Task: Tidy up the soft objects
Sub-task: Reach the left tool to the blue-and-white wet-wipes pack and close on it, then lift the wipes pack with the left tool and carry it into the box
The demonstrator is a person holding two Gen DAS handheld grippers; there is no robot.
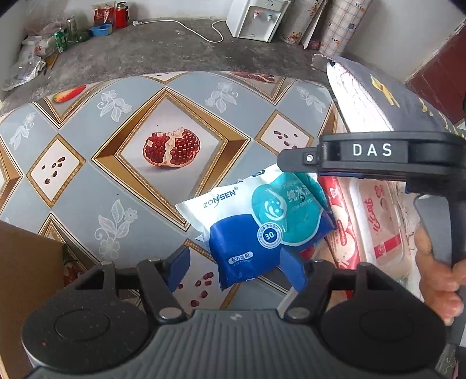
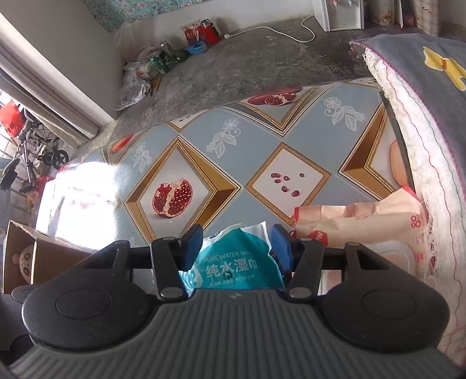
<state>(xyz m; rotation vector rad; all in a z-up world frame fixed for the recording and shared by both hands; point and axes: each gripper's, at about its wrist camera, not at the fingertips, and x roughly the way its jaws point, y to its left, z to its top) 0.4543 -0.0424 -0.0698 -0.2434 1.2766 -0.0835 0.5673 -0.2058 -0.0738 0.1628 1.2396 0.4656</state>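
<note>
Left gripper (image 1: 236,266) hangs low over the table, jaws spread wide, blue pads either side of empty air with the near corner of the blue and white wipes pack (image 1: 256,224) lying between and just beyond them. Nothing pinched there.

Over to the right gripper (image 2: 237,243): its blue pads sit either side of that same wipes pack (image 2: 233,262), the teal label right up in the gap. The pads look close to the wrapper, but I cannot tell whether they are actually squeezing it. From the left wrist view, the right gripper (image 1: 291,163) comes in from the right, its tip over the far edge of the pack.

The pack rests on the patterned tablecloth (image 1: 87,163), toward the near right part of the table. Just to its right, a pink wipes pack (image 2: 358,224) lies touching or nearly touching it, and beyond that a folded quilt (image 2: 422,116) rises along the right edge.

Near left, a cardboard box (image 2: 26,250) with a plush toy (image 2: 24,259) peeking out. Far back on the concrete floor, a white water dispenser (image 1: 253,17), a white cable (image 1: 186,27), and a clutter of cans and bags (image 1: 52,40) by the wall.
</note>
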